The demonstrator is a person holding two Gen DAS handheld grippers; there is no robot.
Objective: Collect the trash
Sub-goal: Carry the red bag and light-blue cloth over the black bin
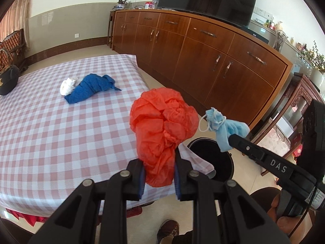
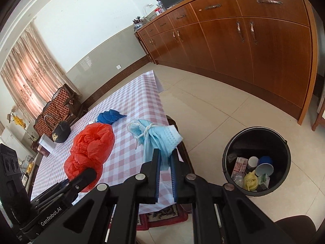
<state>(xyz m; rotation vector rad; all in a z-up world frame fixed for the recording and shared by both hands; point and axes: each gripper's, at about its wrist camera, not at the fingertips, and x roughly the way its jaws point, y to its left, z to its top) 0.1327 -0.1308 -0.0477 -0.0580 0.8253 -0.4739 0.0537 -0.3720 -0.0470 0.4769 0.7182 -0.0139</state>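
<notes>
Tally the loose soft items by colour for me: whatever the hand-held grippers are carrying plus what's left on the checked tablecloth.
Red: 1, plastic bag in the left hand-held gripper
Light blue: 1, face mask in the right hand-held gripper
Dark blue: 1, cloth on the tablecloth
White: 1, wad beside that cloth
Total: 4

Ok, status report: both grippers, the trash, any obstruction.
Left gripper shut on red plastic bag. Right gripper shut on blue face mask. Black bin on floor, open, part-filled. Nothing blocking.
</notes>
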